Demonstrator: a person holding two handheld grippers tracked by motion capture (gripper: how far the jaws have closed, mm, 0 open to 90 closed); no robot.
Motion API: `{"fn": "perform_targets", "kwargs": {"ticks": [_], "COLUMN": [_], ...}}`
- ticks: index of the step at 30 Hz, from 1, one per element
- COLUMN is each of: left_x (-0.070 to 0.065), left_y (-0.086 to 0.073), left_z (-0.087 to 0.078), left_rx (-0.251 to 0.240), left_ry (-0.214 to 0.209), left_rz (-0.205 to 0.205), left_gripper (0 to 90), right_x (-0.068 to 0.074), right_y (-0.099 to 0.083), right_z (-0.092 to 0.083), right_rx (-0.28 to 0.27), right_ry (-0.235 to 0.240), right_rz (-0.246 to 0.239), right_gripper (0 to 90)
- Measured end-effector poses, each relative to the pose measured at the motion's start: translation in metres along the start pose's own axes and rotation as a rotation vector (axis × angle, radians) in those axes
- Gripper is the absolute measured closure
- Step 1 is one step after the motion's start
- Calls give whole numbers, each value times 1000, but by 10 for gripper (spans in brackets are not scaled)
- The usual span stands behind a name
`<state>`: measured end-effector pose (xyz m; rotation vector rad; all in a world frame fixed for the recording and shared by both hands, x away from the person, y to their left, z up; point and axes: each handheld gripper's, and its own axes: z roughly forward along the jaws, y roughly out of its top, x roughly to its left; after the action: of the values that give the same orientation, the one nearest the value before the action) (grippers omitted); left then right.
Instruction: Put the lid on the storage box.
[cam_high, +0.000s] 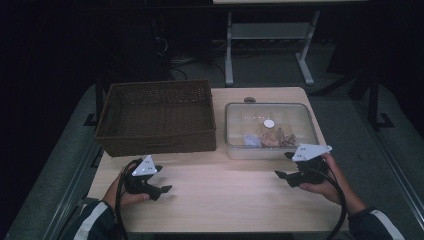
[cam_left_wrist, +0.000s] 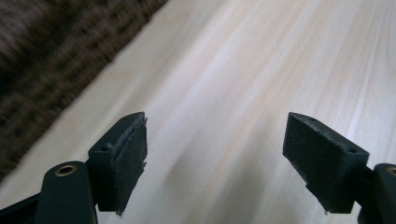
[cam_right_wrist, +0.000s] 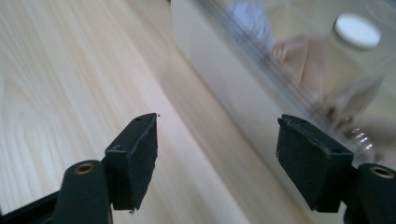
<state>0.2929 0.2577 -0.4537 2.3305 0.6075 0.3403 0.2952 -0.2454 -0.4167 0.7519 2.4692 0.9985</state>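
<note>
Left hand-held gripper (cam_high: 159, 191): you hold it low over the pale wooden tabletop (cam_high: 225, 195), just in front of the dark brown woven rectangular basket (cam_high: 157, 117); jaws spread, nothing between them.
Right hand-held gripper (cam_high: 283, 165): you hold it by the near edge of the clear plastic lidded box (cam_high: 270, 130); jaws spread wide and empty, the box wall just beside one pad (cam_right_wrist: 308, 163).
Box contents: a small jar with a white round cap (cam_high: 269, 123), some brownish crumpled items (cam_high: 278, 138) and a pale bluish one (cam_high: 251, 140), lid shut over them.
Basket: looks empty, open top, set left of the box, likely to receive what comes out.
Why this stance: both grippers sit open and close to their containers, so you look ready to start on the box lid.
Small dark round object (cam_high: 249, 100): on the tabletop behind the box; too small to identify.
</note>
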Motion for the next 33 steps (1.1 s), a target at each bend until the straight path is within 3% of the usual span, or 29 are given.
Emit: {"fn": "perform_targets", "kwargs": {"ticks": [2, 5, 7, 14, 18, 21, 33], "left_x": [-2, -3, -4, -4, -1, -1, 0], "left_y": [-5, -7, -7, -12, -19, -19, -19], "left_z": [3, 4, 5, 9, 12, 12, 12], "left_rx": [19, 1, 14, -10, -59, -59, -52], "left_ry": [4, -13, 14, 5, -17, -17, -8], "left_rz": [12, -5, 22, -25, -90, -90, -104], "left_gripper": [216, 215, 207, 178, 156, 155, 157], "right_x": [1, 1, 1, -2, -3, -3, -3], "right_y": [-11, -32, -45, -72, -80, -81, -82], "right_z": [2, 6, 7, 9, 10, 10, 10], "right_rx": [22, 47, 60, 39, -6, -5, -5], "right_ry": [2, -4, -6, 1, 22, 13, 15], "right_rz": [6, 32, 63, 161, 204, 225, 221], "right_gripper": [276, 269, 265, 249, 229, 197, 185]}}
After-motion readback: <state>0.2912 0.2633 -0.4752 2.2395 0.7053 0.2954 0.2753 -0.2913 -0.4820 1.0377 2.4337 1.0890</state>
